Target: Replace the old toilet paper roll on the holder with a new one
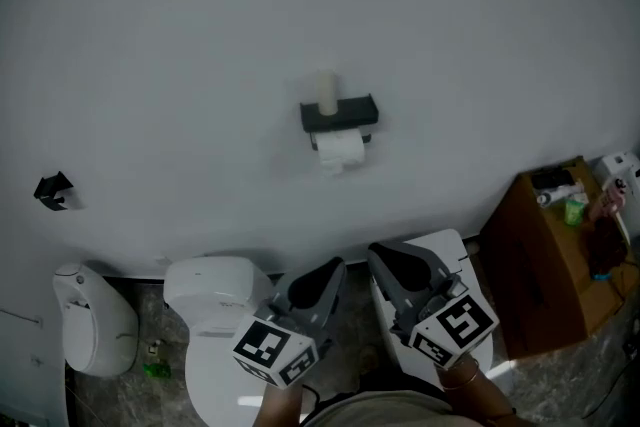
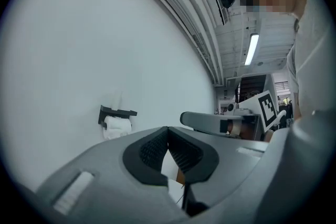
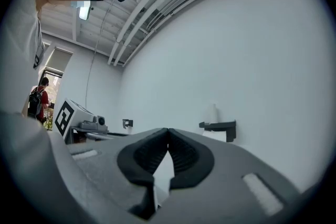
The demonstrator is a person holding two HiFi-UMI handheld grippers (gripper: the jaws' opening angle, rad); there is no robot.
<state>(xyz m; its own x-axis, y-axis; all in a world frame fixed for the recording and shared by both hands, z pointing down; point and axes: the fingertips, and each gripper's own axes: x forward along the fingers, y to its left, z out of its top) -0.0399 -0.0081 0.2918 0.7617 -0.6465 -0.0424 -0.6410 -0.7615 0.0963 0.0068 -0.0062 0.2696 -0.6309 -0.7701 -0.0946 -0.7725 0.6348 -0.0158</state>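
Note:
A black wall holder (image 1: 338,113) carries a white toilet paper roll (image 1: 340,151) below its shelf. A pale upright tube (image 1: 327,93) stands on top of the shelf. Both grippers are low in the head view, well short of the holder and pointing level at the wall. My left gripper (image 1: 333,267) is shut with nothing between its pads. My right gripper (image 1: 382,253) is shut and empty too. The left gripper view has the holder (image 2: 116,112) and roll (image 2: 116,126) left of its closed tips (image 2: 168,128). In the right gripper view the holder (image 3: 219,126) lies right of the closed tips (image 3: 168,130).
A white toilet (image 1: 215,310) stands below the left gripper and a white bin (image 1: 92,320) sits at the far left. A white box (image 1: 450,250) is under the right gripper. A brown cabinet (image 1: 540,260) with small items stands at the right. A black hook (image 1: 52,190) is on the wall.

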